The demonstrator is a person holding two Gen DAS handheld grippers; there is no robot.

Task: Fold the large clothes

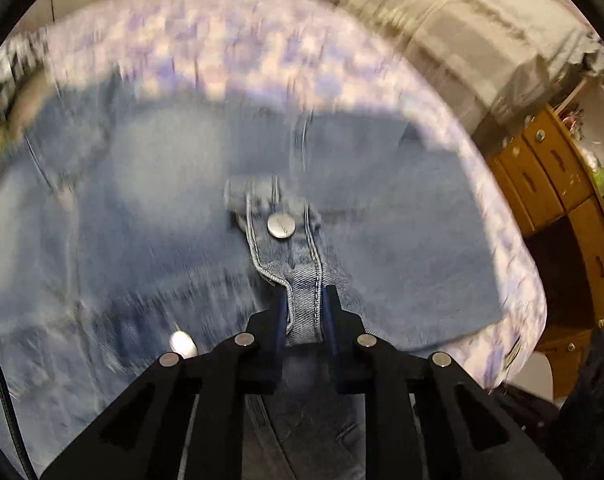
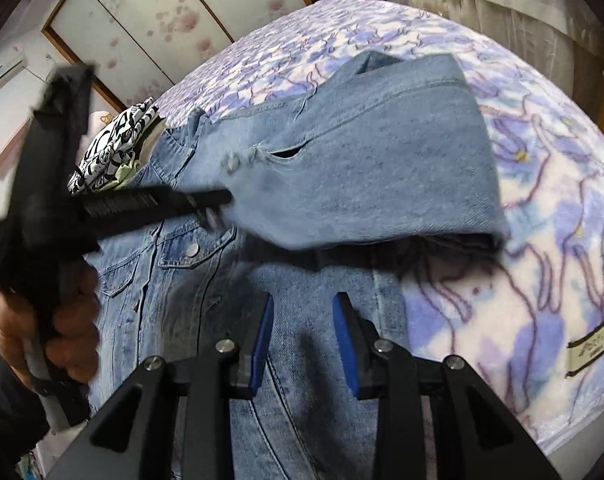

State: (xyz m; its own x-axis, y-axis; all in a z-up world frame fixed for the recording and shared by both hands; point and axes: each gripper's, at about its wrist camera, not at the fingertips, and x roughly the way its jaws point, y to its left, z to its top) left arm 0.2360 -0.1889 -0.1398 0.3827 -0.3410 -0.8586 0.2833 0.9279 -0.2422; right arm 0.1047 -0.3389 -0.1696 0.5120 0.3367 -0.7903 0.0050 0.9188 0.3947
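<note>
The left gripper pinches a stitched strip of the denim jacket between its blue pads, jaws narrow on the cloth; a metal button sits just beyond the tips. The right gripper hangs above the jacket with jaws apart, holding nothing. The jacket lies on a purple floral blanket, a sleeve folded across it. A black-and-white patterned cloth lies at the far edge.
</note>
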